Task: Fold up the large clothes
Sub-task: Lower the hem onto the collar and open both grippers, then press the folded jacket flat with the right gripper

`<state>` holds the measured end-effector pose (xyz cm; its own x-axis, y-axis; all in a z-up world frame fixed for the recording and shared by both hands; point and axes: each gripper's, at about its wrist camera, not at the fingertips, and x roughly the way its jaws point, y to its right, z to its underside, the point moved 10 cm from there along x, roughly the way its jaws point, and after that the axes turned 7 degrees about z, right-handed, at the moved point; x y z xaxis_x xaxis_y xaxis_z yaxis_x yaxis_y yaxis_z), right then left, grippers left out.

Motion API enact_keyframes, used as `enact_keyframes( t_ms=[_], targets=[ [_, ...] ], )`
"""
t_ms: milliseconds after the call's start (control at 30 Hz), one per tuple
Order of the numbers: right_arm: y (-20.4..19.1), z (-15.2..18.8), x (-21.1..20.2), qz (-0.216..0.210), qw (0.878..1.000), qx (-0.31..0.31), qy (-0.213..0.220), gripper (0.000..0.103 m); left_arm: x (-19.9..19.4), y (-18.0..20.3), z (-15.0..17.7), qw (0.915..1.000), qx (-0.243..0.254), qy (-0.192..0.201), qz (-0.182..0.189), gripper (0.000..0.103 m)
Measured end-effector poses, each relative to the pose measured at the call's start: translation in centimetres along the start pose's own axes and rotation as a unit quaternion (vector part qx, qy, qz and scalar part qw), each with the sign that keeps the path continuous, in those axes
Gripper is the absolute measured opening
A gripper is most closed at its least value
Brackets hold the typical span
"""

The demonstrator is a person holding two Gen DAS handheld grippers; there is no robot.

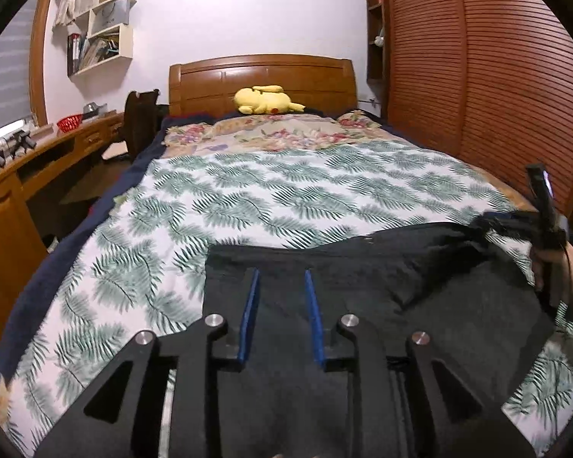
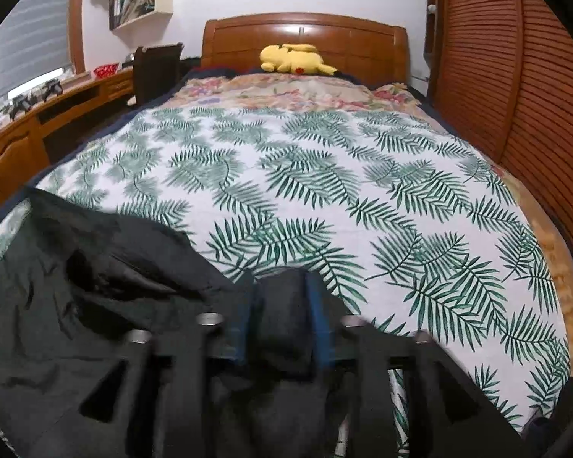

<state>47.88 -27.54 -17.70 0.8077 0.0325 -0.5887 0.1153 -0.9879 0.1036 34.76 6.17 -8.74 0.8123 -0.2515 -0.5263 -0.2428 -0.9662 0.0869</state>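
At the near end of the bed, on the palm-leaf bedspread (image 1: 248, 198), lies the black garment (image 1: 458, 305), rumpled toward 3 o'clock in the left wrist view. The left gripper (image 1: 282, 278) hovers above it, jaws parted, nothing pinched. The right gripper (image 2: 282, 297), blurred, has dark cloth bunched between its blue fingers (image 2: 317, 320); whether they pinch it I cannot tell. A yellow plush toy (image 1: 265, 100) rests at 12 o'clock.

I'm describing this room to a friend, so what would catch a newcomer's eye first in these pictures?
First the leaf-print bedspread covering most of the bed, and the yellow plush toy lying at the wooden headboard. Next the dark garment spread at the near end of the bed, with both grippers over it: the left gripper with a gap between its blue fingers, the right gripper with a fold of the cloth between its fingers.
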Motion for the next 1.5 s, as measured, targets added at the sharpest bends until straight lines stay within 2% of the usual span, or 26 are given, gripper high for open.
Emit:
enact_keyframes(
  t_ms=[167, 367, 567, 633, 767, 800, 833, 867, 900, 967, 1033, 1067, 1133, 1167, 1333, 1367, 1433, 1500],
  targets=[
    [0.3, -0.1, -1.0, 0.014, 1.000, -0.019, -0.003, 0.059, -0.5, 1.4, 3.2, 0.9995, -0.012, -0.016, 0.025, 0.024],
    [1.0, 2.3, 1.6, 0.035, 0.997, -0.042, -0.063, 0.059, -0.2, 1.8, 5.1, 0.9988, -0.011, -0.034, 0.034, 0.024],
    [1.1, 3.6, 5.9, 0.015, 0.992, -0.027, -0.120, 0.059, 0.4, 1.7, 5.7, 0.9969, -0.029, -0.050, 0.053, 0.024],
    [0.7, 3.2, 7.2, -0.012, 0.992, -0.017, -0.124, 0.059, 0.4, 1.6, 5.6, 0.9968, -0.032, -0.050, 0.053, 0.024],
    [1.0, 2.5, 9.3, -0.016, 0.991, 0.001, -0.136, 0.059, 0.4, 1.8, 5.2, 0.9969, -0.032, -0.051, 0.051, 0.024],
    [0.9, 2.4, 9.5, -0.025, 0.990, 0.012, -0.139, 0.056, 0.4, 1.9, 5.2, 0.9970, -0.030, -0.051, 0.049, 0.024],
    [0.7, 2.7, 9.9, -0.043, 0.988, 0.026, -0.146, 0.048, 0.3, 2.0, 5.2, 0.9972, -0.026, -0.053, 0.046, 0.024],
    [0.7, 2.8, 10.1, -0.042, 0.987, 0.024, -0.150, 0.030, 0.3, 2.3, 5.2, 0.9974, -0.020, -0.054, 0.043, 0.024],
    [0.7, 2.9, 10.3, -0.034, 0.988, 0.015, -0.151, 0.015, 0.3, 2.4, 5.0, 0.9975, -0.016, -0.055, 0.042, 0.024],
    [0.2, 3.0, 10.3, -0.039, 0.988, 0.000, -0.150, 0.008, 0.0, 3.0, 4.9, 0.9973, -0.011, -0.056, 0.046, 0.024],
    [0.0, 2.6, 10.2, -0.032, 0.990, -0.017, -0.134, 0.006, 0.0, 3.4, 4.9, 0.9972, -0.007, -0.057, 0.048, 0.024],
    [0.2, 2.3, 10.1, -0.019, 0.992, -0.021, -0.126, 0.005, 0.0, 3.5, 4.9, 0.9972, -0.004, -0.058, 0.048, 0.024],
    [1.6, 1.5, 10.1, 0.039, 0.993, -0.020, -0.112, 0.005, 0.0, 3.7, 5.0, 0.9972, -0.003, -0.059, 0.045, 0.024],
    [2.3, 0.8, 9.9, 0.061, 0.993, -0.012, -0.100, 0.005, 0.1, 3.8, 5.1, 0.9973, -0.003, -0.060, 0.043, 0.024],
    [1.5, 0.2, 9.4, 0.075, 0.991, -0.022, -0.107, 0.005, -0.3, 4.0, 5.0, 0.9975, -0.004, -0.058, 0.042, 0.024],
    [1.3, 0.0, 9.2, 0.081, 0.991, -0.029, -0.106, 0.009, -0.4, 4.1, 5.0, 0.9975, -0.004, -0.057, 0.041, 0.024],
    [0.8, -0.4, 8.4, 0.104, 0.988, -0.050, -0.100, 0.019, -0.6, 4.1, 5.1, 0.9977, -0.005, -0.054, 0.041, 0.024],
    [-0.4, -1.1, 7.0, 0.091, 0.991, -0.050, -0.085, 0.050, -0.5, 3.9, 5.3, 0.9974, -0.008, -0.058, 0.041, 0.024]
  ],
)
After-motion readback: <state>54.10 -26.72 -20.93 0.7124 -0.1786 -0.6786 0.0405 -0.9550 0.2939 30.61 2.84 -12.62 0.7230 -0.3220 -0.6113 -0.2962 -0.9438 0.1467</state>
